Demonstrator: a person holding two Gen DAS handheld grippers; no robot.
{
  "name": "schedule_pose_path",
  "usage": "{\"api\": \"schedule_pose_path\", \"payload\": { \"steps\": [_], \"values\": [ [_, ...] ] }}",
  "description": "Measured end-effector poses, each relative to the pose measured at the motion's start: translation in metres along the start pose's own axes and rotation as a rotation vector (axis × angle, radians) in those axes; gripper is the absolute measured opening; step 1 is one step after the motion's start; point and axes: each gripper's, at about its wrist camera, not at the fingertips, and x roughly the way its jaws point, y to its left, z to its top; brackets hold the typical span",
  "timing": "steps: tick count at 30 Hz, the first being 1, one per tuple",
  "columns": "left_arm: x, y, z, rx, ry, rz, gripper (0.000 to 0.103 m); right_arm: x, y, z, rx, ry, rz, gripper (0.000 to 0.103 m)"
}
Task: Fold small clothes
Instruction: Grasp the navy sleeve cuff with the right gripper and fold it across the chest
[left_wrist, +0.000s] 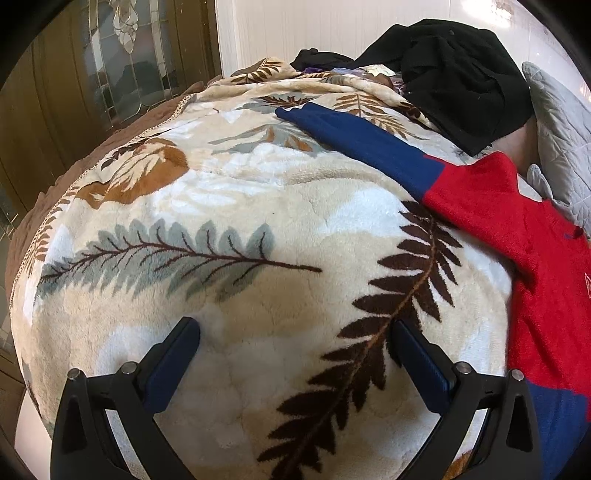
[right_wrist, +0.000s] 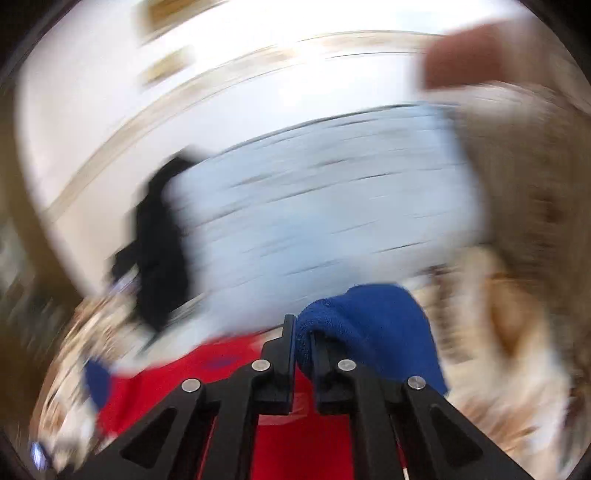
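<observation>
A small red sweater (left_wrist: 532, 251) with dark blue sleeves lies spread on a leaf-patterned fleece blanket (left_wrist: 240, 206); one blue sleeve (left_wrist: 369, 144) stretches toward the far side. My left gripper (left_wrist: 295, 332) hovers low over bare blanket to the left of the sweater, jaws wide and nothing between them. The right wrist view is badly motion-blurred. There my right gripper (right_wrist: 303, 338) is shut on a bunched blue sleeve cuff (right_wrist: 369, 325), lifted above the red sweater body (right_wrist: 295, 435).
A heap of black clothing (left_wrist: 454, 74) lies at the far right of the bed, beside a grey quilted pillow (left_wrist: 561, 129). A glass-panelled wooden door (left_wrist: 122, 59) stands beyond the bed's left edge. A pale pillow (right_wrist: 325, 214) fills the blurred right view.
</observation>
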Motion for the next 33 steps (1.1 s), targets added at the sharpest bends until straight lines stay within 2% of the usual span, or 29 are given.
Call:
{"api": "schedule_pose_path", "payload": {
  "steps": [1,2,3,4,5,7,9,12,14,15,19,21,23,25,26,27,28,29,31,33],
  "values": [
    [-0.001,0.0,0.0,0.003,0.002,0.0,0.103,0.019,0.024,-0.018,-0.037,0.068,0.054,0.039],
    [-0.001,-0.001,0.0,0.006,0.004,0.0,0.103,0.043,0.043,-0.042,-0.063,0.15,0.108,0.093],
    [-0.002,-0.001,0.001,0.013,0.008,0.0,0.103,0.055,0.049,-0.056,-0.07,0.19,0.135,0.098],
    [-0.003,-0.001,0.002,0.02,0.016,-0.003,0.103,0.068,0.053,-0.076,-0.057,0.245,0.155,0.098],
    [-0.007,-0.001,0.003,0.03,0.028,-0.01,0.103,0.069,0.049,-0.09,-0.013,0.259,0.156,0.098],
    [-0.019,-0.003,0.006,0.041,0.032,-0.04,0.103,0.051,0.029,-0.106,0.054,0.215,0.167,0.098],
    [-0.037,-0.011,0.013,0.047,-0.002,-0.079,0.103,0.032,0.007,-0.105,0.115,0.147,0.178,0.1],
    [-0.069,-0.055,0.03,0.099,-0.052,-0.198,0.103,0.006,-0.033,-0.1,0.206,0.054,0.144,0.1],
    [-0.088,-0.113,0.039,0.223,-0.053,-0.29,0.103,-0.003,-0.057,-0.102,0.282,0.017,0.149,0.1],
    [-0.094,-0.139,0.039,0.288,-0.054,-0.303,0.103,-0.002,-0.065,-0.094,0.31,0.005,0.156,0.1],
    [-0.112,-0.284,0.015,0.697,-0.118,-0.271,0.103,0.005,-0.083,-0.087,0.413,-0.009,0.195,0.1],
    [-0.108,-0.334,0.0,0.832,-0.151,-0.247,0.103,0.009,-0.092,-0.089,0.462,-0.004,0.229,0.1],
    [-0.087,-0.37,-0.003,0.873,-0.13,-0.207,0.103,0.011,-0.099,-0.089,0.482,0.014,0.238,0.1],
    [-0.044,-0.394,0.002,0.852,-0.031,-0.14,0.097,0.012,-0.106,-0.093,0.505,0.03,0.241,0.1],
    [-0.032,-0.394,0.005,0.834,0.003,-0.131,0.078,0.015,-0.107,-0.095,0.515,0.047,0.241,0.1],
    [-0.017,-0.386,0.014,0.76,0.059,-0.167,0.065,0.015,-0.11,-0.096,0.522,0.057,0.242,0.1],
    [-0.013,-0.368,0.028,0.631,0.091,-0.237,0.062,0.016,-0.111,-0.097,0.528,0.063,0.24,0.1],
    [-0.011,-0.341,0.042,0.477,0.089,-0.269,0.058,0.017,-0.111,-0.098,0.534,0.074,0.236,0.1],
    [-0.007,-0.294,0.056,0.239,0.063,-0.325,0.061,0.022,-0.109,-0.099,0.544,0.097,0.25,0.1],
    [0.007,-0.266,0.056,0.124,0.112,-0.304,0.063,0.026,-0.103,-0.099,0.533,0.112,0.255,0.1]
  ]
}}
